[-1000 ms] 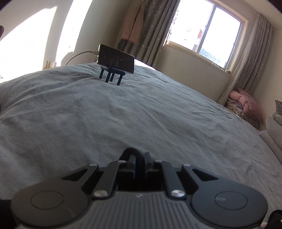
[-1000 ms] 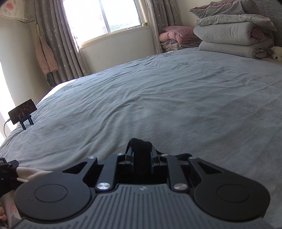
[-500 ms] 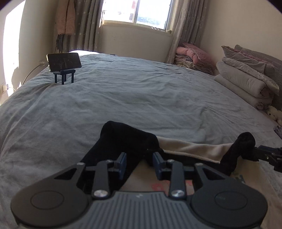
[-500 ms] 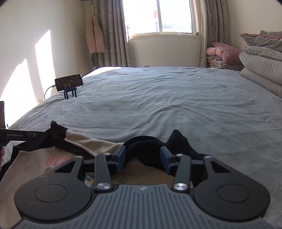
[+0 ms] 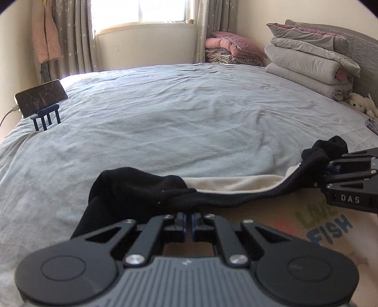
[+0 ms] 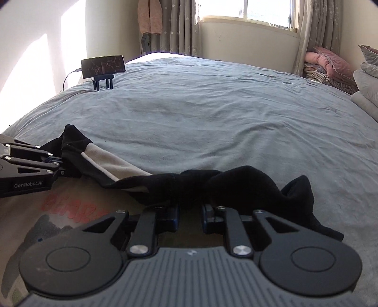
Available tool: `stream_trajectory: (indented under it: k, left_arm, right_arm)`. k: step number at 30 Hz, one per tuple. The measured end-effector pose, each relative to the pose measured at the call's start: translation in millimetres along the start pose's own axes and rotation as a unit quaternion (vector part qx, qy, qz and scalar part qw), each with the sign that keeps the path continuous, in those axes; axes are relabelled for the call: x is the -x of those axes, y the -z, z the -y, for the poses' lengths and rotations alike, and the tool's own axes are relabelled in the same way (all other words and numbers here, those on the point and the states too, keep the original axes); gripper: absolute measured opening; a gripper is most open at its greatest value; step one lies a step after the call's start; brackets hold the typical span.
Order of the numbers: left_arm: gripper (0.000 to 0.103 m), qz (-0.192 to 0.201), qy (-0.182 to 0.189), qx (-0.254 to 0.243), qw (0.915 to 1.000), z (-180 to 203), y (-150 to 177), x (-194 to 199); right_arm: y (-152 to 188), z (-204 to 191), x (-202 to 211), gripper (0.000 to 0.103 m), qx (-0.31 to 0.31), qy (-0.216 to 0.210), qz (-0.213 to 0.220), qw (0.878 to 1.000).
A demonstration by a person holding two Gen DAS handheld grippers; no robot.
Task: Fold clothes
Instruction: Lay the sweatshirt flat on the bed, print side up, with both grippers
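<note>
Both grippers pinch the shirt: left gripper jaws pressed together, right gripper jaws closing.

Bedroom in a home. I'm working over a wide bed covered in a wrinkled grey-blue sheet that fills most of both views. Folded grey quilts stacked at the headboard end, a small white plush toy beside them. Pink pillows on striped bedding piled in the corner by the window. Star-patterned grey curtains either side, strong daylight coming in. A pink garment hangs by the curtain. A phone on a small stand sits on the bed's far edge, cable plugged in.
</note>
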State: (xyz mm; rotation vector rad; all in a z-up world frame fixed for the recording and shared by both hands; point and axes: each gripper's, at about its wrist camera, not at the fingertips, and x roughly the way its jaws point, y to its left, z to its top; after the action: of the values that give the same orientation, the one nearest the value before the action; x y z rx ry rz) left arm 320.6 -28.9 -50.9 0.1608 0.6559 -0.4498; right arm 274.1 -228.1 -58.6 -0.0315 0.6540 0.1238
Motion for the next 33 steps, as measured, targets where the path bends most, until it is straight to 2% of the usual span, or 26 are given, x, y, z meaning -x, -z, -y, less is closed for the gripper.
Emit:
stream_trajectory:
  k: [7,12,15,20,24,27,33]
  left_arm:
    - [0.007,0.02,-0.035,0.054,0.9977,-23,-17,-37]
    - [0.005,0.023,-0.039,0.097,0.9943,-34,-19,-42]
    - [0.008,0.026,-0.046,0.097,0.9939,-29,-19,-27]
    - [0.018,0.026,-0.046,0.107,0.9928,-24,-17,2]
    - [0.021,0.018,-0.057,0.1,0.9932,-12,-13,24]
    - [0.025,0.012,-0.067,0.092,0.9934,-2,-9,41]
    - [0.028,0.003,-0.077,0.091,0.9929,15,2,78]
  right_arm:
    - [-21,22,-36,0.013,-0.03,0.026,0.009,0.999]
    - [-26,25,-45,0.013,-0.036,0.047,0.008,0.998]
    - [-28,23,-31,0.023,-0.044,0.045,0.012,0.998]
    - [-28,17,-2,0.024,-0.052,0.029,0.01,0.998]
    - [-22,4,20,0.027,-0.04,0.024,0.001,0.999]
    - [-17,-3,36,0.033,-0.04,0.02,0.0,0.999]
    - [-6,-10,71,0.034,-0.043,0.019,-0.006,0.999]
